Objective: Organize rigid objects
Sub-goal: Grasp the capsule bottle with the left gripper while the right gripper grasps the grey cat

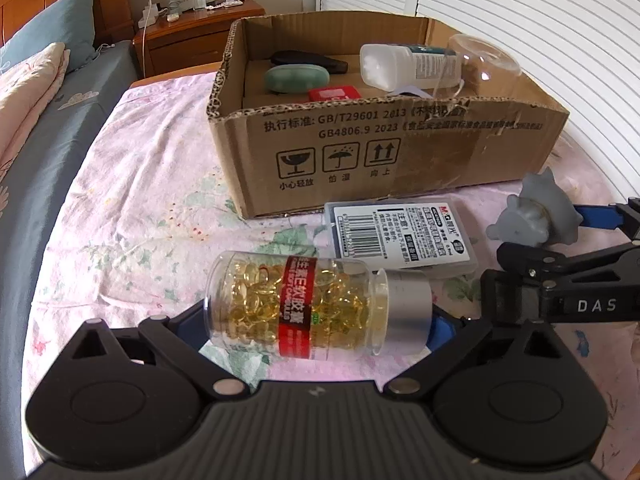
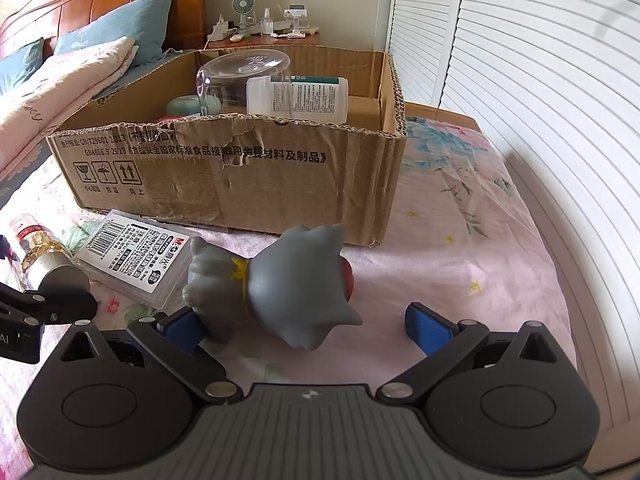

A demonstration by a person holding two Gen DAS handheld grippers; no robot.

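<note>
Box (image 1: 360, 152): printed "GB4806.9 2023".
Case (image 1: 400, 236): "M&G".
Left claw (image 1: 316, 320): wide, bottle (image 1: 304, 308) between pads.
Right claw (image 2: 304, 328): wide, toy (image 2: 292, 288) at 12 o'clock.

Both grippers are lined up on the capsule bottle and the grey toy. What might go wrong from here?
The capsule bottle lies on its side between the open left gripper; it may roll on the soft bedspread. The toy sits off-centre in the right gripper, so it could twist. The box already holds a glass.

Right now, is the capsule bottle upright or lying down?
Lying down. The capsule bottle rests on its side on the bedspread, silver cap pointing right.
</note>
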